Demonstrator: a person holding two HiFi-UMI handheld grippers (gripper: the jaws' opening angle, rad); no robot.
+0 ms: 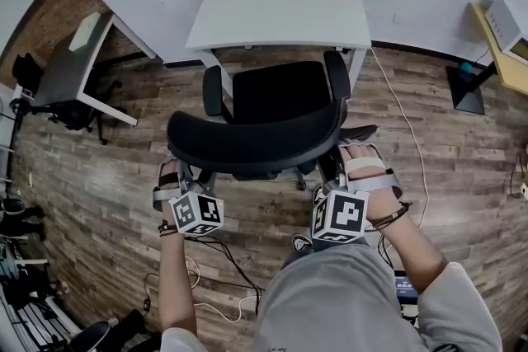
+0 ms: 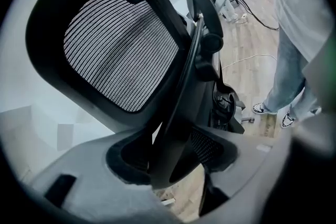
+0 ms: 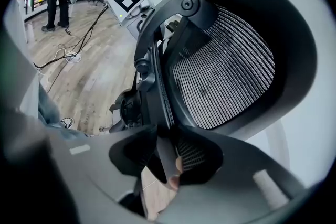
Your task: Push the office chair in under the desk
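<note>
Left gripper [image 1: 180,177] fingers [image 2: 89,196] clamped, right gripper [image 1: 334,177] fingers [image 3: 231,202] were opening around, the stiff back frame [image 2: 178,113], probably the surest hold on the rolling black mesh office chair [image 1: 276,99], white worktop [image 1: 280,8] at its twelve o'clock.

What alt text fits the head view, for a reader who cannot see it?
A black office chair stands before a white desk. The left gripper clamps its backrest rim; the right gripper's jaws are opening around that rim.

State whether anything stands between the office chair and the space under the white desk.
Nothing visible lies between them, though the office chair's left armrest sits very close to the desk's left leg.
</note>
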